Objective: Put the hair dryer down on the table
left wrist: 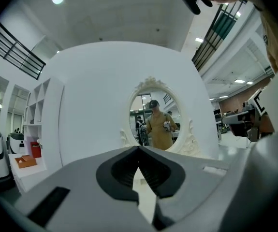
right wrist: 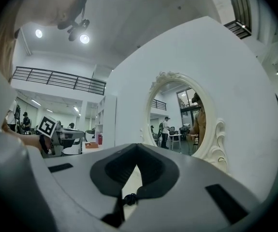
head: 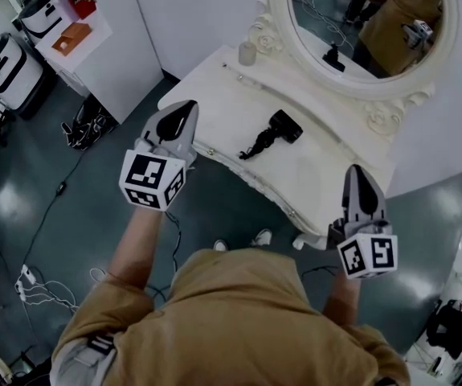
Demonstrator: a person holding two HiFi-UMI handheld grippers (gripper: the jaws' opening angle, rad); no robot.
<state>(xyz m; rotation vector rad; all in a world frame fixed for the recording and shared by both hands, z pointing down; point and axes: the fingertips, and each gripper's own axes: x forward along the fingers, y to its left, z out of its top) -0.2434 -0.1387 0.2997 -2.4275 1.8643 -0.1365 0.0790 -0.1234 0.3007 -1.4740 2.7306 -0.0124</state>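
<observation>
Hair dryer (head: 277,129) on table (head: 315,175), apart from closed left tool (head: 187,109)

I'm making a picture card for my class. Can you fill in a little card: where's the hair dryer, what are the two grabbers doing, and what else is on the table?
hair dryer: black, lying on the table, cord trailing beside it, nothing holding it
table: white, with a curvy edge
left gripper: jaws together, empty, over the table's near edge
right gripper: jaws together, empty, off to the dryer's right
mirror: oval, in a carved white frame behind the dryer
small pale container: stands beside the mirror frame
</observation>
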